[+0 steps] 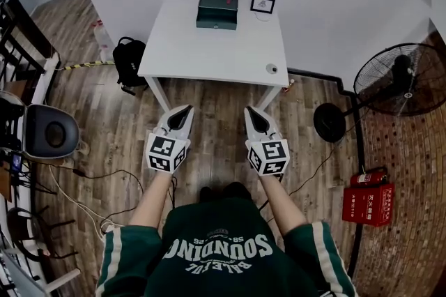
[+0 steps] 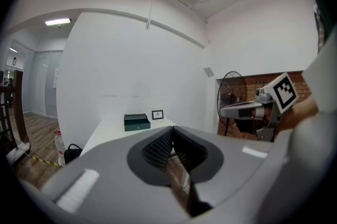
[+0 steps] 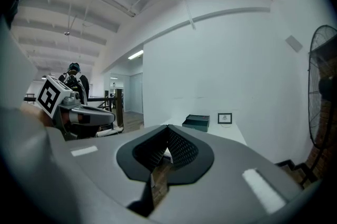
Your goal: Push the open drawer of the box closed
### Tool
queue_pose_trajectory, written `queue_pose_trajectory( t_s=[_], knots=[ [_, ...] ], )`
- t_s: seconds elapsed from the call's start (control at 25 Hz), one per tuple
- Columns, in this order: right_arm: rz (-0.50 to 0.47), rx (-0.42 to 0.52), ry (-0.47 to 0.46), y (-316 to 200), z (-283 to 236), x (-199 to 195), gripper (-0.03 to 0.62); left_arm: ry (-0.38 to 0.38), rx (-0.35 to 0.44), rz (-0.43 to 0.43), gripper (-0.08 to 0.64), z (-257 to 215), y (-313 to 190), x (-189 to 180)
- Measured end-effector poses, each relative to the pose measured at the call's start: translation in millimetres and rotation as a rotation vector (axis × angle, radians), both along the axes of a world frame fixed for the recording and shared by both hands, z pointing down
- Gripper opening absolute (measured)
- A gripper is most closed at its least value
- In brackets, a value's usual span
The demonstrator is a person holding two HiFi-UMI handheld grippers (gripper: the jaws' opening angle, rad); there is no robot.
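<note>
A dark green box stands at the far edge of the white table, beside a small framed picture. From here I cannot tell how far its drawer stands out. Both grippers hover over the wooden floor short of the table's near edge, well away from the box. My left gripper is shut with nothing in it, and my right gripper is shut and empty too. The box shows small and far beyond the left gripper's closed tips. The box also lies far ahead of the right gripper.
A small round object sits near the table's front right corner. A black backpack leans by the left table leg. A standing fan and a red fire-extinguisher case are at the right; a grey chair and cables at the left.
</note>
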State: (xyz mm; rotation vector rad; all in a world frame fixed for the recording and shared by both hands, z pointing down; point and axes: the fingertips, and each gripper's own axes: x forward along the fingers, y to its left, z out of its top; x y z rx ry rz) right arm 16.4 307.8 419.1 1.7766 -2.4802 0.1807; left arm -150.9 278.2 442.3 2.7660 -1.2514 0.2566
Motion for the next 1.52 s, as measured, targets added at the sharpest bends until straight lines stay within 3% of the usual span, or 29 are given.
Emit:
queue_pose_trajectory(
  t_s=[0.28, 0.68, 1.08, 1.52],
  knots=[
    [-0.001, 0.006, 0.03, -13, -3, -14, 0.002, -0.008, -0.018, 0.019, 0.054, 5, -12, -12],
    [-0.009, 0.004, 0.05, -59, 5, -7, 0.002, -0.017, -0.03, 0.028, 0.053, 13, -61, 3],
    [-0.039, -0.029, 0.037, -172, 19, 17, 0.002, -0.032, -0.064, -0.012, 0.054, 25, -165, 23],
    [-0.157, -0.031, 0.022, -317, 8, 41, 0.002, -0.022, -0.066, -0.103, 0.054, 11, -296, 60]
  ],
)
